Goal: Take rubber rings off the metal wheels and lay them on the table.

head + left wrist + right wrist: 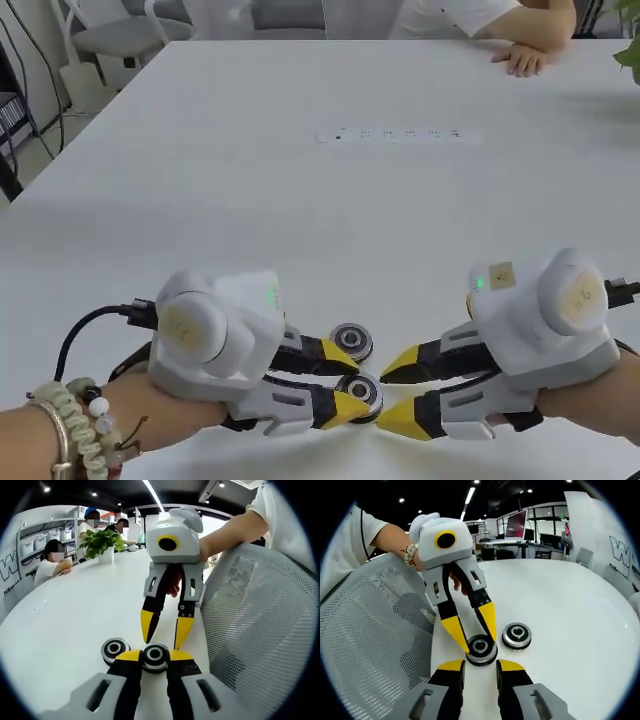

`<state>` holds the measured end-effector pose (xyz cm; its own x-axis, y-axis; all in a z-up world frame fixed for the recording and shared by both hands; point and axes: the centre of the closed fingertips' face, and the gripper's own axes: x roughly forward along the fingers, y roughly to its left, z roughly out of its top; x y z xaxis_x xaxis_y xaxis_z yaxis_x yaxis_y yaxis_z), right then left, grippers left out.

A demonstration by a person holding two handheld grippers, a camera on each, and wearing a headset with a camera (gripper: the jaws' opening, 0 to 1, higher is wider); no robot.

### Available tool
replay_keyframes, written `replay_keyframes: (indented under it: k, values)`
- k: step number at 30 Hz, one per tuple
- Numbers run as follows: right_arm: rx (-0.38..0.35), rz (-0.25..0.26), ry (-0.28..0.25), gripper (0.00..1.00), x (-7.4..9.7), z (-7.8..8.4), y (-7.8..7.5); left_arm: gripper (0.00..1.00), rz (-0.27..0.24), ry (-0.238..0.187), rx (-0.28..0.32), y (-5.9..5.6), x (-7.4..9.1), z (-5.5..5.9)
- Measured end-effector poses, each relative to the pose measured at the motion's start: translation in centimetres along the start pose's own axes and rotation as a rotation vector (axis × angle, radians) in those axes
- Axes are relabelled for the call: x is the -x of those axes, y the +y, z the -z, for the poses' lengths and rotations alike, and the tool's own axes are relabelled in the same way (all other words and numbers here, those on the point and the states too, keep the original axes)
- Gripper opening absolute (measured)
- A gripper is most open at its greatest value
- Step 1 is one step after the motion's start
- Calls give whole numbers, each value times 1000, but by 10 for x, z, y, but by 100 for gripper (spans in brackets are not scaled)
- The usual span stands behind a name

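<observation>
The left gripper (360, 388) is clamped on a metal wheel (359, 392) close to the near edge of the white table (300, 200). Its yellow tips press the wheel's two sides. Its own view shows this most plainly, with the dark outer ring (154, 645) in place round the shiny hub.

A second wheel (351, 341) lies flat just beside the held one, free of both grippers.

The right gripper (395, 392) faces in from the opposite side with its jaws apart. Its tips stand either side of the held wheel's edge — whether they touch it I cannot tell.

The head view takes in both grippers nose to nose, beaded bracelets (75, 420) on the left wrist, and another person's hand (522, 60) resting on the far edge.

The left gripper view adds a potted plant (102, 542), seated people at the table's end, and a mesh chair back (260, 620). The right gripper view looks the other way — toward monitors (520, 525) on desks beyond the table.
</observation>
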<state>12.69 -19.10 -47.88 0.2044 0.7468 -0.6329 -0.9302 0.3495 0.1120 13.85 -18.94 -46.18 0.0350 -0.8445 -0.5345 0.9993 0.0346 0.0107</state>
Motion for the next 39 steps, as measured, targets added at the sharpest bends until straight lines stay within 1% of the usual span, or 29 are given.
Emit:
replay_keyframes:
  k: [2, 4, 6, 9, 12, 14, 18, 20, 27, 32, 34, 39]
  values:
    - [1, 2, 0, 22, 0, 0, 0, 11, -7, 0, -15, 0, 1, 0]
    - [-4, 10, -5, 22, 0, -1, -2, 8, 5, 6, -38, -2, 1, 0]
    - [-13, 19, -15, 22, 0, -2, -3, 8, 1, 5, -17, -2, 1, 0]
    - [-23, 27, -27, 23, 0, -3, -5, 8, 0, 2, -14, -2, 1, 0]
    - [-30, 31, -27, 24, -3, -3, -4, 8, -9, -8, -22, -3, 2, 1]
    - [-20, 23, -18, 24, -6, -2, -1, 8, -10, -19, -16, -2, 2, 1]
    - [2, 31, -22, 25, -9, -5, 0, 8, -10, -21, -14, -2, 1, 0]
    - [4, 35, -19, 23, -8, -5, -2, 8, -11, -22, -14, -2, 1, 0]
    - [0, 20, -9, 19, -5, -1, -2, 8, -11, -26, -12, -1, 1, 0]
    - [14, 23, 13, 7, -2, 4, -3, 8, -11, -30, -6, -1, 0, 0]
    - [8, 24, 13, 6, -2, 4, -4, 8, -11, -31, -6, -1, 0, 0]
    - [32, 40, 30, 2, -2, 4, -5, 8, -11, -32, -4, -1, 0, 0]
